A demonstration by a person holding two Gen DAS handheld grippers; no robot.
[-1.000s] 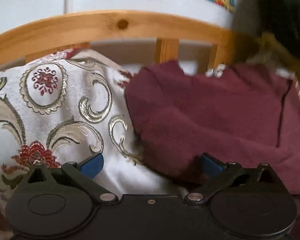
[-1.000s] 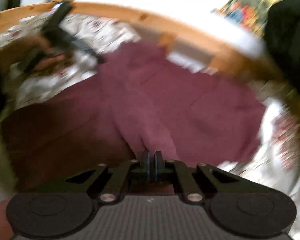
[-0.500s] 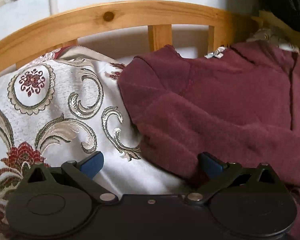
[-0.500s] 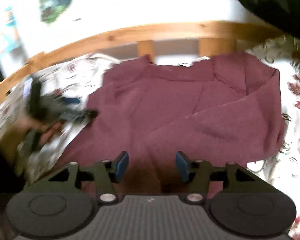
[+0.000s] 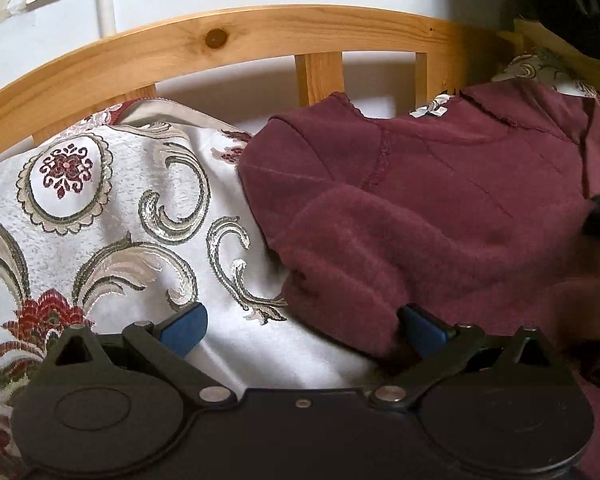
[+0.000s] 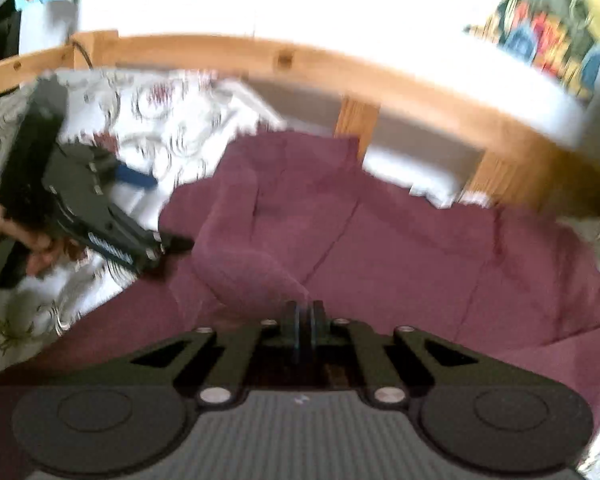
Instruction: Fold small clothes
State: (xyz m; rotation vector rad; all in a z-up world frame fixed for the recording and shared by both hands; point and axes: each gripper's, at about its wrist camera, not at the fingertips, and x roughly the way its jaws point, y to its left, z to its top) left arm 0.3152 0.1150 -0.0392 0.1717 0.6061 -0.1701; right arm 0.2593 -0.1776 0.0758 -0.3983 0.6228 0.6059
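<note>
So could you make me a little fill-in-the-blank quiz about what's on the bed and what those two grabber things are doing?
1. The maroon sweater lies on a bedspread patterned with scrolls and ____.
2. The left gripper has its blue pads spread ____.
3. The right gripper has its jaws ____, at a fold of the sweater.
4. Behind the sweater runs a ____ bed rail.

Missing words: flowers; open; shut; wooden

Wooden-railed bed (image 5: 236, 46); patterned bedspread (image 5: 112, 216) on it, maroon sweater (image 5: 440, 208) atop.
</note>
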